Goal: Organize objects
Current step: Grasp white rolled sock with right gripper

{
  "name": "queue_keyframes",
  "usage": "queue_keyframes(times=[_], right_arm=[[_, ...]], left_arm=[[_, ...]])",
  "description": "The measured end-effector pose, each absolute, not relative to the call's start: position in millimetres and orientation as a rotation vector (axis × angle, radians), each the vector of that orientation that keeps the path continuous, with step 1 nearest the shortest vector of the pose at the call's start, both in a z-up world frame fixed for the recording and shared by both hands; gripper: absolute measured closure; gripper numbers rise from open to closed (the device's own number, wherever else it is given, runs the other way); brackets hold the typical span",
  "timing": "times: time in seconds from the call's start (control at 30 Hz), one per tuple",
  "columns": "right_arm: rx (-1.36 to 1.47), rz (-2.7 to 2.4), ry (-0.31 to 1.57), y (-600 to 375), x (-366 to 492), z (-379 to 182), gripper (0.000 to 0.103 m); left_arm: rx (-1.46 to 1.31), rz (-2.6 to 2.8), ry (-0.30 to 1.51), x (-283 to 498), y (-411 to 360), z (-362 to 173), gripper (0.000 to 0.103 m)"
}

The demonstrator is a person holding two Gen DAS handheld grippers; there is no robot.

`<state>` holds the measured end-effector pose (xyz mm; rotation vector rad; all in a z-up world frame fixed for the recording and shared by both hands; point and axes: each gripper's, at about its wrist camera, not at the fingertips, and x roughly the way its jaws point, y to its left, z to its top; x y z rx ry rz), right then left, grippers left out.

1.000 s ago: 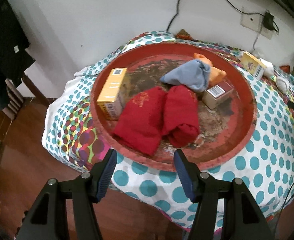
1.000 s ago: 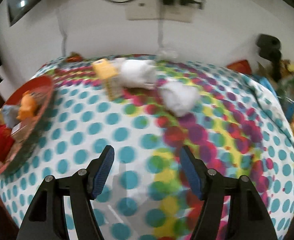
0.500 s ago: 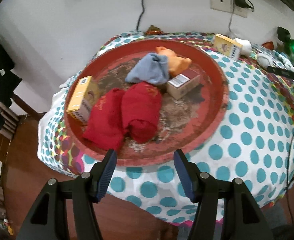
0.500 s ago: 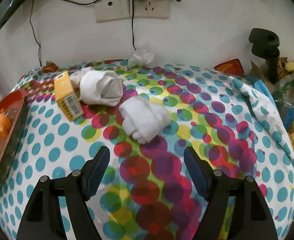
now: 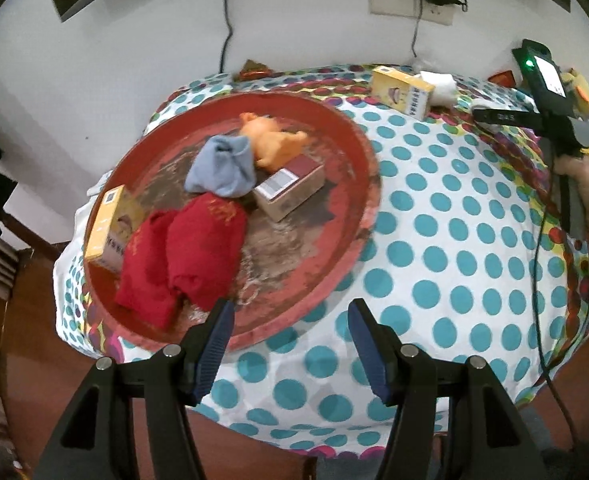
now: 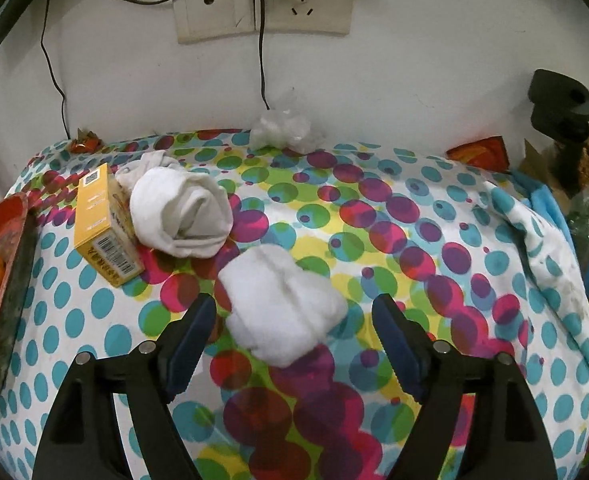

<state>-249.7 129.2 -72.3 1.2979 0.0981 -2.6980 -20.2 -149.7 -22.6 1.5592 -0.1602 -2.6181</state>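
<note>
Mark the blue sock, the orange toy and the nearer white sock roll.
blue sock (image 5: pixel 223 171), left wrist view, middle of bundle
orange toy (image 5: pixel 272 145), left wrist view, body
nearer white sock roll (image 6: pixel 280 306), right wrist view, centre

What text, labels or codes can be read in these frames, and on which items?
No wording is legible anywhere.
Yellow box on table: a QR code and a barcode; side print too blurred to read.
Yellow box in tray: a QR code; side print too blurred.
Brown box in tray: a white barcode label, digits too small.
Red cloth: gold marks, unreadable.
Black device: white lettering, too small.
</note>
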Motion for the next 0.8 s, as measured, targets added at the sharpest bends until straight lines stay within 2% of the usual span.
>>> queue_keyframes(times=[0.27,0.37,0.4,0.43,0.8], right_arm=[[1.296,-2.664,0.081,134.6,-257.3,-78.6,0.027],[1.286,-2.638,0.097,132.8,-259.1,-78.3,0.036],[1.275,-2.63,0.1,132.0,-258.8,-77.5,0.048],[1.266,-2.625,0.109,130.5,-258.1,-76.6,0.051],[1.243,-2.572,0.084,150.6,-227.4,-76.0,0.054]], left_arm=[[1.604,-2.626,-0.255,-42.8,-113.6,-27.7,0.042],[1.616,-2.633,-0.285,-51.2,-98.6,-29.3,0.042],[1.628,-2.637,-0.288,-54.5,-93.3,-30.1,0.042],[1.639,-2.646,-0.289,-58.2,-87.7,-30.2,0.042],[1.679,-2.664,-0.259,-106.6,-47.3,-34.3,0.042]])
